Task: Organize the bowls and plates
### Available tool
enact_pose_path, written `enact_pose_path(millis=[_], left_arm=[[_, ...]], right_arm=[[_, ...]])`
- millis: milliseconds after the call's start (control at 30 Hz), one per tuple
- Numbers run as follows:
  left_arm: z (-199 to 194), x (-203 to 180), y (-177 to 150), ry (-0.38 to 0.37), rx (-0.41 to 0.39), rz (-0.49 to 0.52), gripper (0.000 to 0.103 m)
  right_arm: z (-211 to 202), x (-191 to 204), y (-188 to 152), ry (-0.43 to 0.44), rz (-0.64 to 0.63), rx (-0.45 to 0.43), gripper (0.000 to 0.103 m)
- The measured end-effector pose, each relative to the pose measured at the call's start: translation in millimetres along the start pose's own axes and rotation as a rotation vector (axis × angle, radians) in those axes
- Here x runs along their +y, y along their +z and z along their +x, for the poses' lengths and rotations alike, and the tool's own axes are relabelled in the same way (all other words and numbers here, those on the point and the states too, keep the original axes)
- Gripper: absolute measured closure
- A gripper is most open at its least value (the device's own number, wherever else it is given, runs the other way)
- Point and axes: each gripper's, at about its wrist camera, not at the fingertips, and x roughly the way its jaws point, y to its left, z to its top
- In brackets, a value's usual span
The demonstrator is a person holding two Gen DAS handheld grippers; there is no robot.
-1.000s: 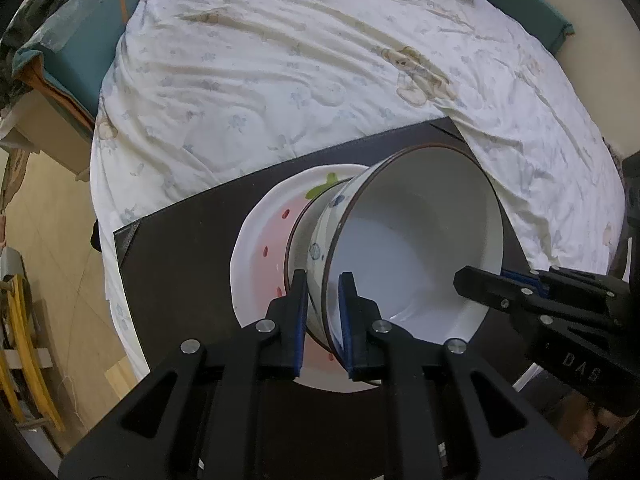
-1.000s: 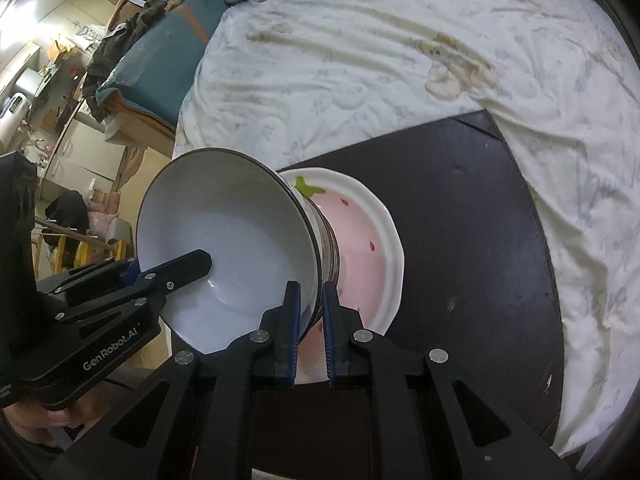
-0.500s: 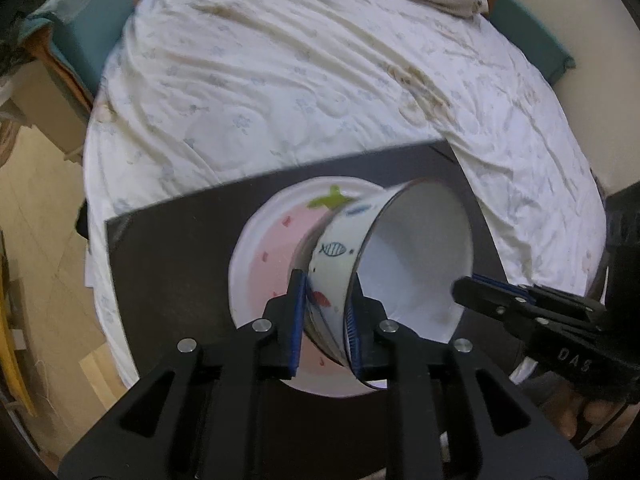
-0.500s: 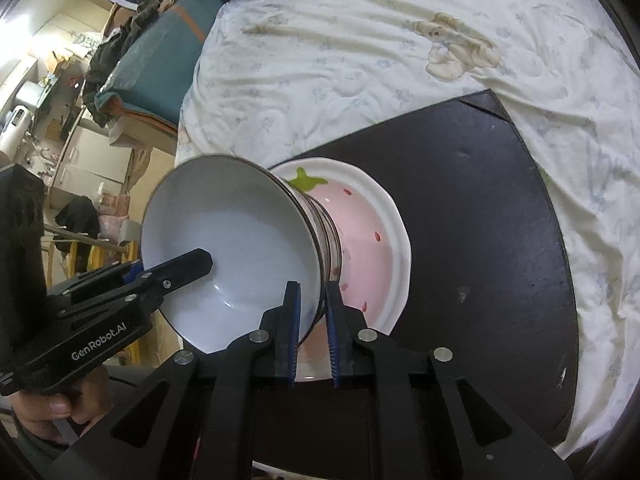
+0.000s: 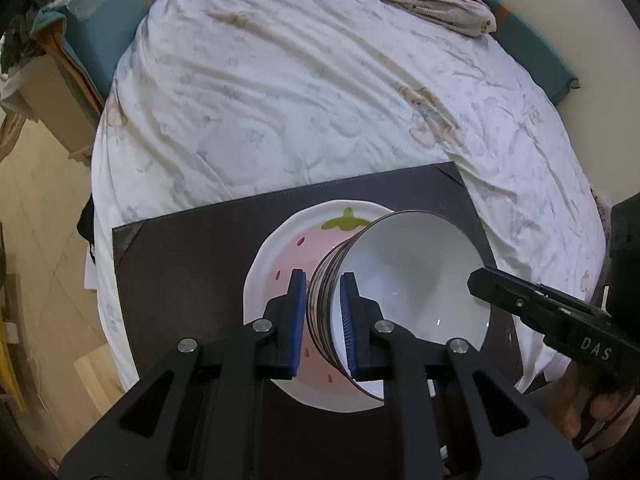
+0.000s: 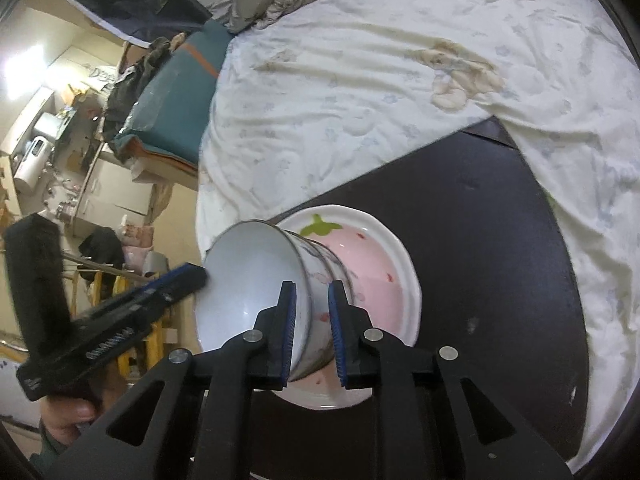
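Note:
A stack of white bowls (image 5: 416,276) with dark rims rests on a pink strawberry plate (image 5: 280,268) on a dark board (image 5: 180,264). My left gripper (image 5: 323,280) straddles the near rim of the stack, its jaws parted with a gap to the wall. In the right wrist view the bowl stack (image 6: 256,280) sits on the plate (image 6: 384,276). My right gripper (image 6: 312,292) straddles the opposite rim, jaws parted and not pressing. Each gripper shows in the other's view.
The dark board (image 6: 500,240) lies on a bed with a white printed sheet (image 5: 300,92). Teal cushions (image 5: 88,44) and cluttered furniture (image 6: 60,140) stand at the left. The floor (image 5: 40,264) lies left of the bed.
Both grippers have opened their jaws off the bowl rims. The bowl stack has come down onto the strawberry plate.

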Motion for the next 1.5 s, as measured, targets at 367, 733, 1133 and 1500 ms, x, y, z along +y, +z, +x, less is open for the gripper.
enact_pose_path(millis=[367, 733, 1133, 1500], left_arm=[[6.9, -1.5, 1.4, 0.004, 0.01, -0.008, 0.091], [-36.5, -7.8, -10.6, 0.076, -0.152, 0.039, 0.09], [-75.1, -14.3, -62.6, 0.131, -0.288, 0.081, 0.09], [-107.0, -10.3, -139.2, 0.181, -0.414, 0.008, 0.003]], right_arm=[[14.7, -2.3, 6.4, -0.018, 0.007, 0.012, 0.083], [-12.7, 9.4, 2.4, -0.021, -0.036, -0.095, 0.076], [-58.3, 36.4, -29.4, -0.119, -0.211, -0.255, 0.02], [-86.8, 42.6, -100.8, -0.189, -0.27, -0.283, 0.003]])
